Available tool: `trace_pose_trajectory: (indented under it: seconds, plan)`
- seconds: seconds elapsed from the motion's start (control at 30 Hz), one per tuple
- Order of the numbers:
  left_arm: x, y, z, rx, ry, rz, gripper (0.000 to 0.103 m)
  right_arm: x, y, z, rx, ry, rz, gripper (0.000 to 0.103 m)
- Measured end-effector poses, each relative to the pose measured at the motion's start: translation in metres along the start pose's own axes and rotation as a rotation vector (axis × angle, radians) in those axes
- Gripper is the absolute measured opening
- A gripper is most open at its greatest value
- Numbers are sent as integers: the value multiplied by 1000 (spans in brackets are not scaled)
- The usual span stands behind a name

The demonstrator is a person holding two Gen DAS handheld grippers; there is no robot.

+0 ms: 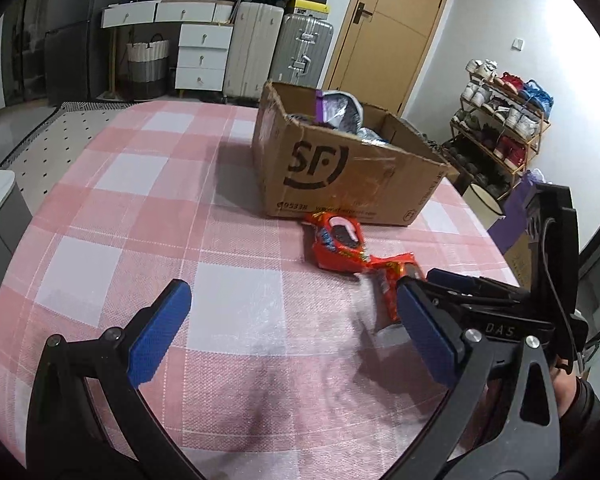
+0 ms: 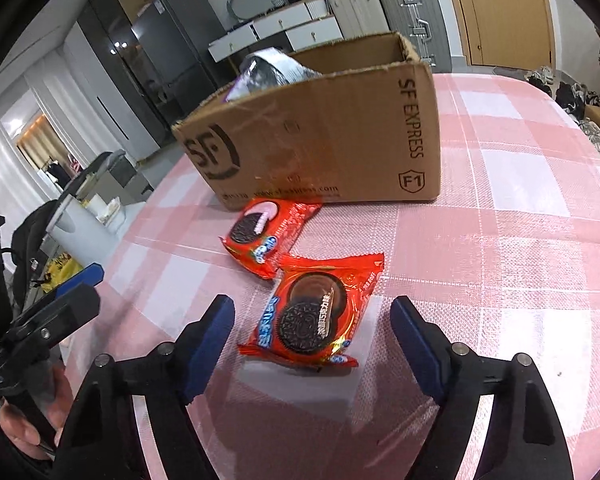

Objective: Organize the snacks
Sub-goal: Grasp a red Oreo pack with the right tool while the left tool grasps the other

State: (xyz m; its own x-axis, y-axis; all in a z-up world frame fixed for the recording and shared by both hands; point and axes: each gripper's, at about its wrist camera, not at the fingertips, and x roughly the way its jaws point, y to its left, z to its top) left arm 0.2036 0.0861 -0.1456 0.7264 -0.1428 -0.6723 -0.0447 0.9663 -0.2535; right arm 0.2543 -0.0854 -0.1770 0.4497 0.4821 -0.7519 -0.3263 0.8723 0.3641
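Observation:
Two red Oreo packs lie on the pink checked tablecloth (image 2: 520, 260) in front of a brown SF Express cardboard box (image 2: 332, 136). In the right wrist view the near pack (image 2: 316, 316) lies between my open right gripper's (image 2: 312, 344) blue pads, just ahead of them; the far pack (image 2: 268, 236) lies by the box's front wall. In the left wrist view my left gripper (image 1: 292, 320) is open and empty over the cloth; the far pack (image 1: 338, 246) and the near pack (image 1: 392, 276) lie ahead to the right, by the right gripper (image 1: 440, 280). The box (image 1: 340, 172) holds silver and purple snack bags (image 1: 336, 108).
Behind the table stand white drawers (image 1: 204, 56), suitcases (image 1: 300, 52) and a wooden door (image 1: 396, 28). A shoe rack (image 1: 500, 120) stands to the right. The left gripper shows at the right wrist view's left edge (image 2: 60, 300). A dark fridge (image 2: 172, 56) stands behind the box.

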Motion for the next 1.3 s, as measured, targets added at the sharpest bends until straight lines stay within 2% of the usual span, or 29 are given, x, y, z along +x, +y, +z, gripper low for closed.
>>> trace_pose_trajectory:
  seconds: [0.1,0.2,0.43,0.5,0.63,0.83,1.3]
  plan:
    - [5,4,0,-9,8,3,102,10,2,3,-7,17,-6,74]
    - [3,7,-1,-19,13,0,102,16,5,5,-15,20,-7,72]
    - [3,11,-1,-30,14,3,102,25,18,4,-88,23,-87,46]
    - [1,10,-1,-30,14,5,102,27,24,2,-114,23,-99,46]
    - [-2,10,-1,-24,13,9,102,17,19,2,-59,-17,-43,46]
    - [-5,7,-3,-13,19,18,102,1,12,2,-22,-53,-19,46]
    - [13,-11,-3,20,100,25,102,-39,-4,-5,9,-129,41,46]
